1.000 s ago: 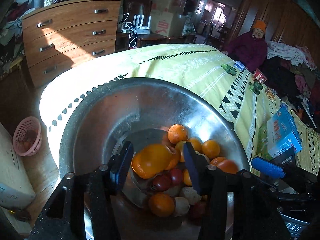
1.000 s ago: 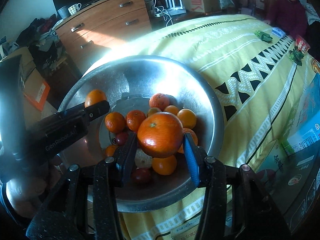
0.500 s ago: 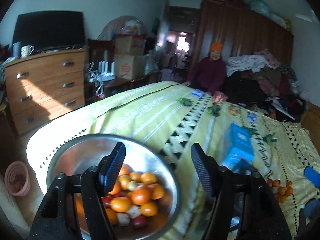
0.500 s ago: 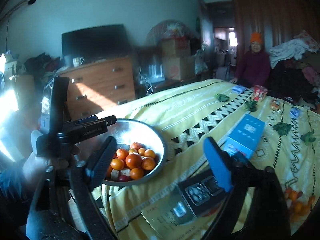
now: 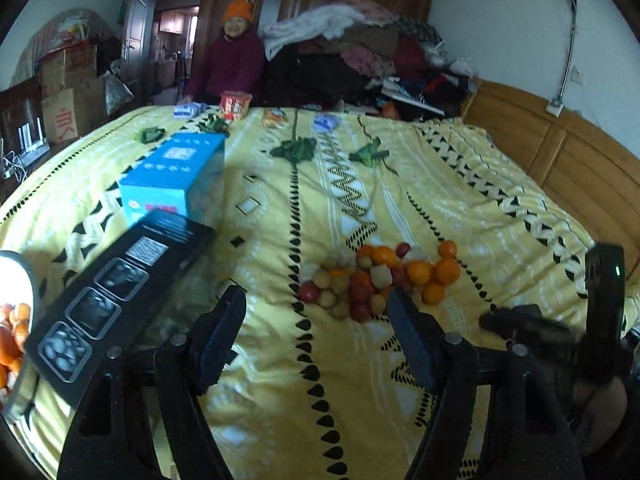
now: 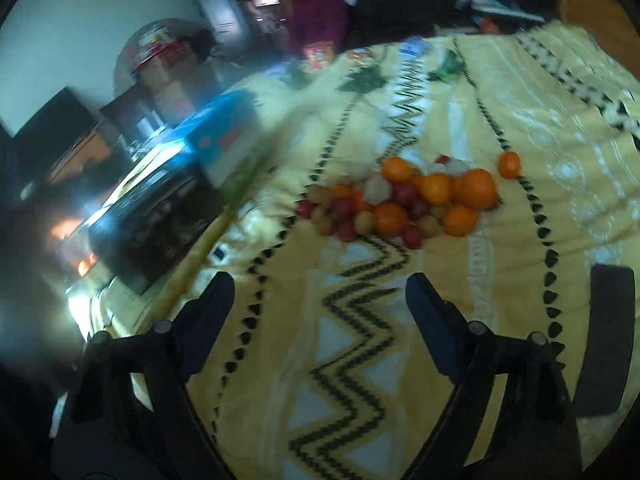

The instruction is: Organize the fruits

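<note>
Fruits [image 5: 378, 276] lie heaped on the yellow bed [image 5: 460, 184], beyond both empty grippers, left [image 5: 316, 336] and right [image 6: 320, 312], jaws spread apart

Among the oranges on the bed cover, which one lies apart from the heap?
The small orange at the far right of the fruit heap. Yellow cover shows between it and the others in the right wrist view, while the other oranges touch their neighbours.

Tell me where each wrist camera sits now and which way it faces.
Left wrist: behind the open left gripper, facing across the yellow patterned bedspread to the pile of oranges and small red fruits; right gripper at right.
Right wrist: behind the open right gripper, blurred.
Shared: pile, blue carton.
</note>
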`<action>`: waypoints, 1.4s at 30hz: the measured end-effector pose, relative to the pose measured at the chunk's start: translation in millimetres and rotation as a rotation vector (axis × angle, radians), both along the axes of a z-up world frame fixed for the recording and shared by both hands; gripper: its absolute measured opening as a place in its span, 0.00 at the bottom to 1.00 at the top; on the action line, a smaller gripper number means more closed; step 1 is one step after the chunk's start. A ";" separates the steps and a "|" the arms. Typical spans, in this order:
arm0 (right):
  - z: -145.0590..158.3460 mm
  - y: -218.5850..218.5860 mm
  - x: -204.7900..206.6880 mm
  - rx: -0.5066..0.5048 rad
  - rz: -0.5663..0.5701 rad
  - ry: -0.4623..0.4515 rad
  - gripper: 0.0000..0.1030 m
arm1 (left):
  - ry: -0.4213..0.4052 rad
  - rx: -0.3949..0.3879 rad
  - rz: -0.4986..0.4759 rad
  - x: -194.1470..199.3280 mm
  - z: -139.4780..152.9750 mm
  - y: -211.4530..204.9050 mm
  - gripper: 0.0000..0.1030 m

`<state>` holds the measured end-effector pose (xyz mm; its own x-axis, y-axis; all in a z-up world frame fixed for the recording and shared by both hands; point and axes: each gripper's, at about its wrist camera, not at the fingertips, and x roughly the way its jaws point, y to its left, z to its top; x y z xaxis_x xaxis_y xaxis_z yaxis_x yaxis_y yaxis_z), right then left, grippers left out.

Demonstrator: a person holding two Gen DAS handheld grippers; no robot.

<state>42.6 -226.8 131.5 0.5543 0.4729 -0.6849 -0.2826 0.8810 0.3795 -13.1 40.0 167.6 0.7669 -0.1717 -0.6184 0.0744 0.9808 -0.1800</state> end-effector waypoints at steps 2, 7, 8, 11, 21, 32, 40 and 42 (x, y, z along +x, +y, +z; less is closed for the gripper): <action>-12.6 -34.4 38.2 0.071 -0.076 0.058 0.68 | 0.043 0.012 0.001 12.9 -19.5 -7.6 0.72; -45.9 -67.6 153.0 0.144 -0.070 0.172 0.43 | 0.089 0.027 0.019 40.3 -48.4 -13.2 0.72; -49.9 -62.7 174.5 0.133 -0.041 0.194 0.42 | 0.091 0.028 0.022 45.3 -51.6 -14.3 0.72; -61.6 -34.6 228.2 0.046 0.058 0.237 0.41 | 0.102 0.023 0.039 56.8 -60.9 -12.5 0.72; -92.4 78.5 254.5 -0.125 0.402 0.401 0.48 | 0.165 -0.025 0.070 68.6 -87.1 -1.2 0.72; -78.8 85.0 99.7 -0.282 0.504 0.271 0.70 | 0.166 -0.077 0.077 42.3 -81.8 10.5 0.72; -35.7 1.2 8.0 -0.112 0.215 0.101 0.67 | 0.162 -0.057 0.010 36.6 -87.6 -1.7 0.71; -40.2 -9.3 -5.9 -0.095 0.150 0.102 0.67 | 0.176 -0.051 -0.013 42.8 -94.4 -7.5 0.61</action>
<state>36.7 -236.1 91.3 0.4084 0.4754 -0.7793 -0.3778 0.8652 0.3298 29.7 32.5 73.2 0.6453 -0.2152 -0.7330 0.0501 0.9693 -0.2406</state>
